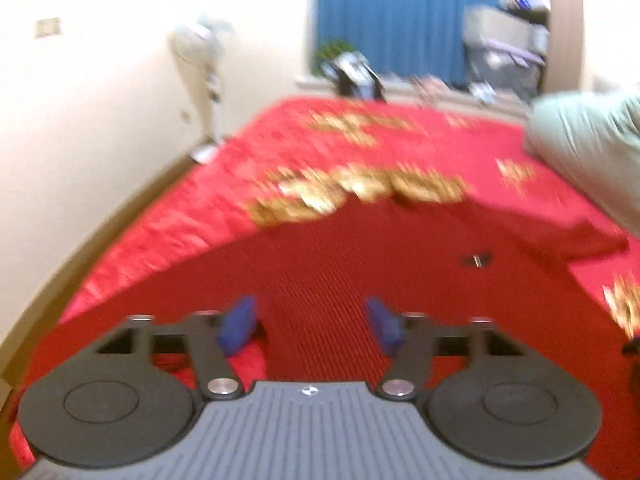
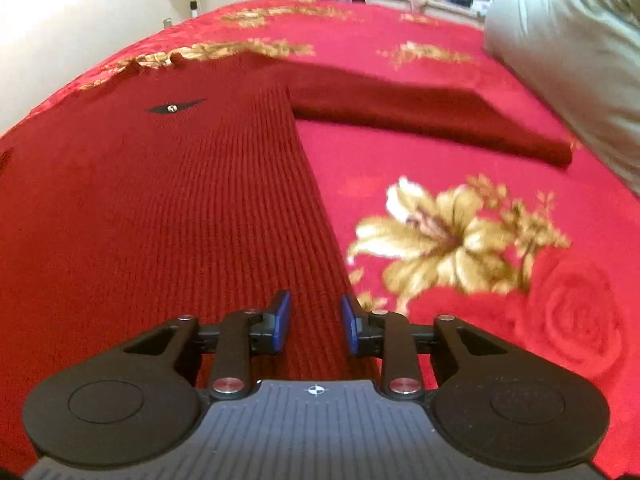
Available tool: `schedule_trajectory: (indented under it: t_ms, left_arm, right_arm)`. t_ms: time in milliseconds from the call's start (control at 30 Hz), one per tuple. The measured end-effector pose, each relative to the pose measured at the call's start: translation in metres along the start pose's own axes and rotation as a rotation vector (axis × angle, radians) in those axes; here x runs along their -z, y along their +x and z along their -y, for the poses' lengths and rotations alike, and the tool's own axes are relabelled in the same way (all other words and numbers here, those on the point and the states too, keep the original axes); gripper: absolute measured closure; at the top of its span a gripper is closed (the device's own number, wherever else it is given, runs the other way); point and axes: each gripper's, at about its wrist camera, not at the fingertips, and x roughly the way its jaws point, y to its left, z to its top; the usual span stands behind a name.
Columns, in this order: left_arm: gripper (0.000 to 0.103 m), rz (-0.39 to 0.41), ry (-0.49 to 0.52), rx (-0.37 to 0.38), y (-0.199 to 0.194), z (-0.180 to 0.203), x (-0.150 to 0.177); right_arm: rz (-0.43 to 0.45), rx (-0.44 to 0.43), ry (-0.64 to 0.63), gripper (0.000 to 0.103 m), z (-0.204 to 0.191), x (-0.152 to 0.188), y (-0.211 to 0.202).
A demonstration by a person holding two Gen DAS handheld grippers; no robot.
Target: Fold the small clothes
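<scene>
A dark red ribbed knit sweater [image 2: 168,200] lies flat on a red bedspread with gold flowers [image 2: 440,232]. One sleeve [image 2: 420,108] stretches out to the right. A small black emblem [image 2: 173,108] sits on the chest. My right gripper [image 2: 315,322] is open, its blue pads over the sweater's right bottom edge. In the blurred left wrist view the sweater [image 1: 340,272] fills the middle, and my left gripper [image 1: 310,322] is wide open above its lower left part, empty.
A grey-green pillow [image 2: 568,60] lies at the right of the bed, also in the left wrist view [image 1: 588,144]. A standing fan [image 1: 204,60] is by the wall at left. A blue curtain [image 1: 392,12] and cluttered sill are beyond the bed.
</scene>
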Motion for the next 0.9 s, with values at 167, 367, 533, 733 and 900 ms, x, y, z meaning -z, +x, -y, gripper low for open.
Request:
schedule_trajectory:
  t_ms: [167,367,533,733,900]
  left_arm:
    - [0.017,0.09,-0.087,-0.038,-0.016,0.013,0.011]
    - [0.019,0.127,-0.086,-0.119,-0.02,0.027,0.01]
    - [0.019,0.14,-0.074,-0.132,-0.01,0.033,0.009]
    - [0.019,0.133,-0.045,-0.116,-0.016,0.037,-0.006]
    - [0.019,0.109,-0.114,-0.17,-0.003,0.034,-0.04]
  right_arm:
    - [0.124,-0.034,0.07,0.073,0.003,-0.012,-0.023]
    - [0.269,-0.044,0.109,0.068,0.007,-0.019,-0.043]
    - [0.306,-0.028,0.114,0.064,0.011,-0.018,-0.05]
    - [0.309,-0.018,0.092,0.064,0.01,-0.019,-0.05]
    - [0.318,-0.013,0.092,0.064,0.005,-0.019,-0.05]
